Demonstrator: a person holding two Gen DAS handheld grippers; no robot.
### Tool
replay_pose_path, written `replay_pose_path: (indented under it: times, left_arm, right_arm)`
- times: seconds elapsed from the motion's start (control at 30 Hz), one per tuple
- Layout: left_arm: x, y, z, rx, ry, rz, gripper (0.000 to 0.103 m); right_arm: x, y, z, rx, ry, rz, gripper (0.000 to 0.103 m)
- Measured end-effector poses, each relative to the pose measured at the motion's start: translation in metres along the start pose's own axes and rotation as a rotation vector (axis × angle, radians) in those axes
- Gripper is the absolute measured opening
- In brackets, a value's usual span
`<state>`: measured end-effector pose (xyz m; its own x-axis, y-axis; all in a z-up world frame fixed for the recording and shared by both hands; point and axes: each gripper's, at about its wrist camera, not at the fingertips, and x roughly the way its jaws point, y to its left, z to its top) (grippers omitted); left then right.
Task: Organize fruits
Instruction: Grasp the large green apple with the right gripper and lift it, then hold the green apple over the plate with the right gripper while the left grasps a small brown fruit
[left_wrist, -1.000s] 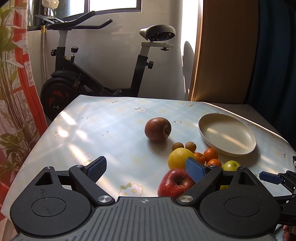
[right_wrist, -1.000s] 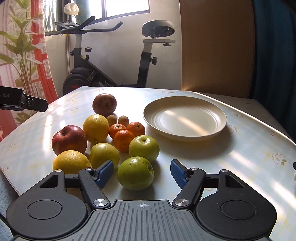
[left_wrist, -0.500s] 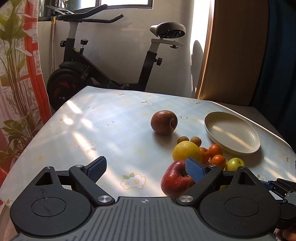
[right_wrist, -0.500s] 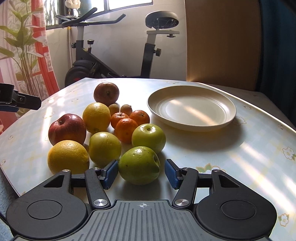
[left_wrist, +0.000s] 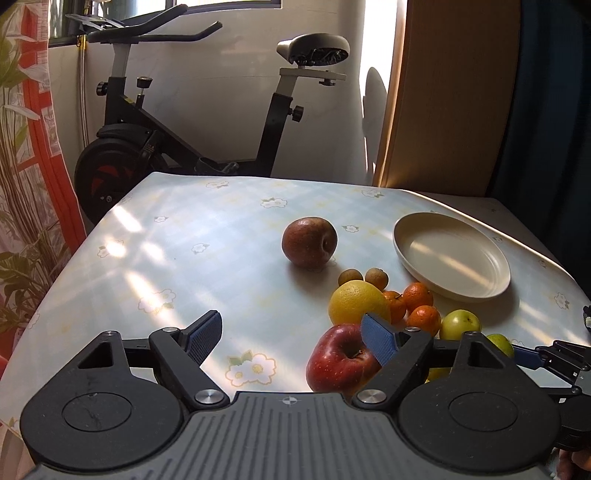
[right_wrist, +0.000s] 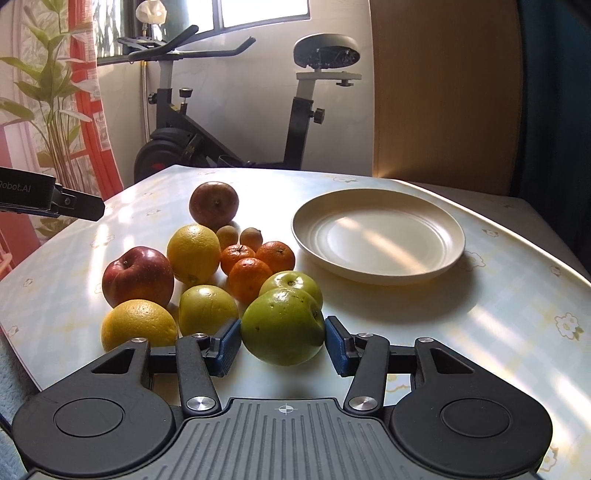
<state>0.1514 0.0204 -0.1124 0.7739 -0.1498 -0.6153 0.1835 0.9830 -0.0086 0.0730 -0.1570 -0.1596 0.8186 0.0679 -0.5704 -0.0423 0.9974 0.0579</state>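
Note:
My right gripper (right_wrist: 282, 332) has its jaws closing, and both blue pads touch the sides of a large green apple (right_wrist: 282, 325) at the table's near edge. Behind it lie a second green apple (right_wrist: 291, 282), a yellow-green fruit (right_wrist: 208, 310), two oranges (right_wrist: 138, 325), a red apple (right_wrist: 137, 277), three mandarins (right_wrist: 275, 254) and a dark red apple (right_wrist: 213, 205). My left gripper (left_wrist: 290, 328) hangs over the bare cloth, jaws wide but closing. The red apple (left_wrist: 343, 358) lies by its right finger, untouched. An empty cream plate (right_wrist: 376, 236) sits to the right of the fruit.
The table (left_wrist: 207, 258) has a pale flowered cloth, with bare cloth left of the fruit. An exercise bike (left_wrist: 192, 122) stands behind the far edge. A wooden panel (right_wrist: 443, 92) rises at the back right, and a red patterned curtain (left_wrist: 33, 147) hangs on the left.
The right jaws have closed in from either side until the pads meet the green apple. The left jaws have narrowed slightly. Both views have crept a little closer to the fruit.

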Motion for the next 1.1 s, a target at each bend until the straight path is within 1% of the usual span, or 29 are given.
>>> replay_pose_path:
  times: [0.07,0.13,0.33,0.43,0.5,0.57,0.67,0.73,0.8,0.83,0.9,0.93,1.0,1.1]
  left_arm:
    - [-0.002,-0.001,0.011,0.016,-0.038,0.015,0.084]
    - [-0.002,0.000,0.025,0.014,-0.060,0.009,0.084]
    - [0.006,-0.002,0.066,0.006,-0.087,-0.033,0.080]
    - [0.008,-0.006,0.080,0.026,-0.110,-0.039,0.080]
    - [0.016,-0.008,0.086,0.036,-0.103,-0.051,0.080]
    - [0.028,-0.006,0.089,0.022,-0.069,-0.076,0.080]
    - [0.047,-0.001,0.090,-0.009,-0.013,-0.100,0.074]
    - [0.058,-0.003,0.087,0.002,0.004,-0.103,0.068]
    - [0.074,-0.007,0.082,0.028,0.034,-0.100,0.064]
    - [0.082,-0.009,0.079,0.034,0.057,-0.107,0.060]
    - [0.104,-0.012,0.075,0.027,0.131,-0.148,0.054]
    - [0.114,-0.012,0.072,0.014,0.172,-0.171,0.052]
    - [0.132,-0.013,0.067,-0.018,0.233,-0.192,0.052]
    - [0.150,-0.010,0.061,-0.078,0.287,-0.194,0.051]
  right_arm:
    - [-0.002,-0.004,0.010,-0.013,-0.025,-0.008,0.046]
    - [-0.003,-0.010,0.020,-0.011,-0.045,-0.010,0.046]
    - [-0.004,-0.029,0.052,-0.009,-0.106,-0.027,0.046]
    - [-0.002,-0.037,0.064,-0.011,-0.123,-0.033,0.046]
    - [0.002,-0.043,0.070,-0.017,-0.126,-0.044,0.046]
    - [0.005,-0.047,0.073,-0.017,-0.125,-0.050,0.046]
    - [0.011,-0.052,0.074,-0.009,-0.121,-0.063,0.046]
    - [0.018,-0.055,0.075,0.002,-0.107,-0.063,0.046]
    - [0.026,-0.059,0.074,0.022,-0.087,-0.057,0.046]
    - [0.031,-0.060,0.074,0.024,-0.077,-0.054,0.046]
    - [0.035,-0.059,0.073,0.019,-0.064,-0.051,0.046]
    - [0.039,-0.060,0.072,0.015,-0.057,-0.050,0.046]
    - [0.044,-0.060,0.071,0.013,-0.045,-0.050,0.046]
    - [0.048,-0.061,0.068,0.021,-0.033,-0.046,0.046]
